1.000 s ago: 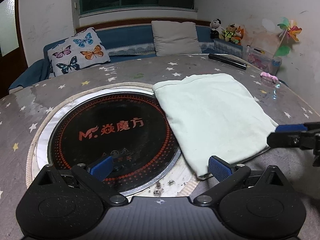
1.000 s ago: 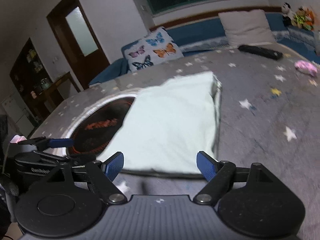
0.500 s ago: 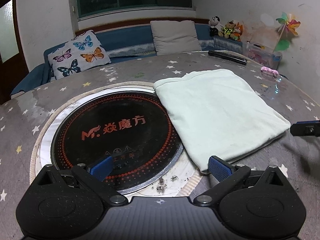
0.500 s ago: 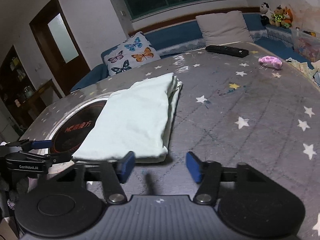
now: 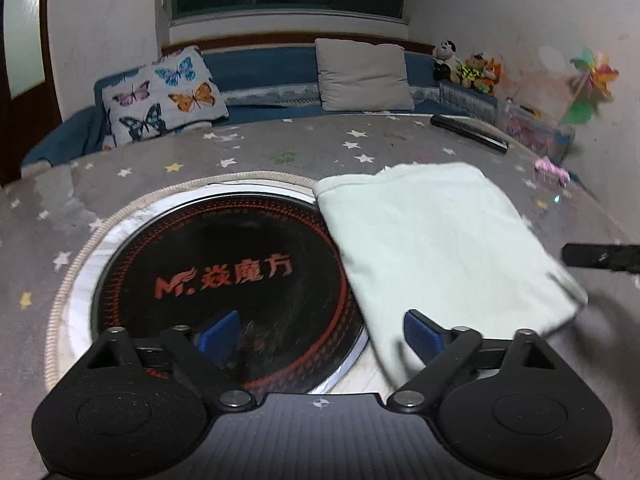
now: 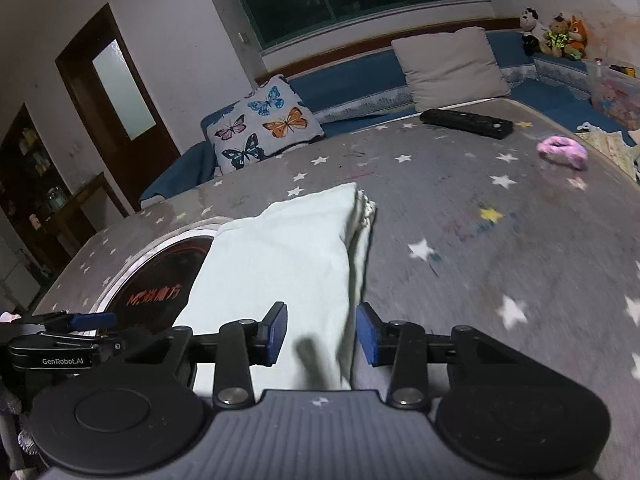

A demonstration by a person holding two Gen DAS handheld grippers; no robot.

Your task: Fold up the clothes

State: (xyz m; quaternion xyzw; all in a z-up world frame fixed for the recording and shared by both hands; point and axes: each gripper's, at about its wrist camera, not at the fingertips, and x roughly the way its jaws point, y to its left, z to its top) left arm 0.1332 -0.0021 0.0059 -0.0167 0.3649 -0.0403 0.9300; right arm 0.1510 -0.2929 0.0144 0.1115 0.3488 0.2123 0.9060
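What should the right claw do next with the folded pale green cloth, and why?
Probably ease the right claw forward and finish closing on the near right edge of the pale green cloth. Its jaws are closing with that edge lying between them, the pads not yet pressing. The left claw, also closing, straddles the cloth's near left corner over the black round hotplate.

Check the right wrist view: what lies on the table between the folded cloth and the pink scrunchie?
Nothing. In the right wrist view, only bare star-printed tablecloth runs from the folded pale green cloth to the pink scrunchie. The black remote lies further back.
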